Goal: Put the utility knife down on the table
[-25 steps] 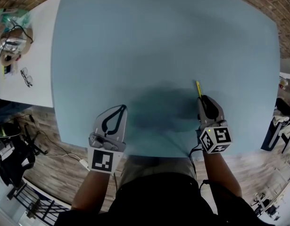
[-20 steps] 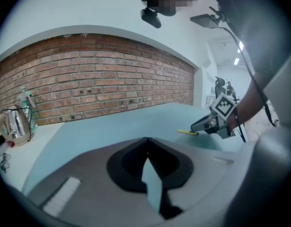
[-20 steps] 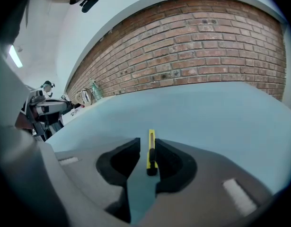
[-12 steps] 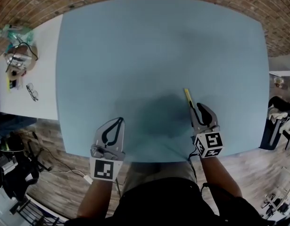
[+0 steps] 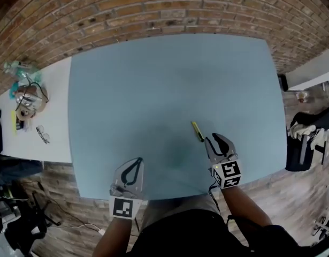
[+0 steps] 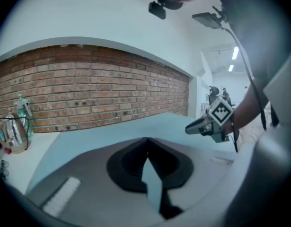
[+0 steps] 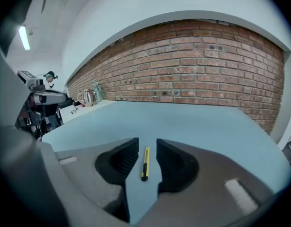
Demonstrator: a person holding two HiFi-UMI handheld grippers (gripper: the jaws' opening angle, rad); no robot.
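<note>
The yellow utility knife (image 5: 197,131) lay on the blue worktop (image 5: 153,79), lower right of centre, untouched between the jaws of the right claw (image 5: 212,140), which had just been opening wide. The left claw (image 5: 136,164) was closed and empty. Light, stiff and slim, the knife probably suited a pinch across mid-handle.

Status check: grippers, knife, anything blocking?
Right gripper: jaws just been opening, empty. Left gripper: shut, empty. Utility knife flat on table, clear of jaws. Nothing blocking.

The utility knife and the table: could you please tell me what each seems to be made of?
The utility knife looks like plastic: slim opaque yellow body, black end, no metallic shine. The table has a matte pale blue top without glare or grain: laminate or a cloth cover, I cannot tell which.
</note>
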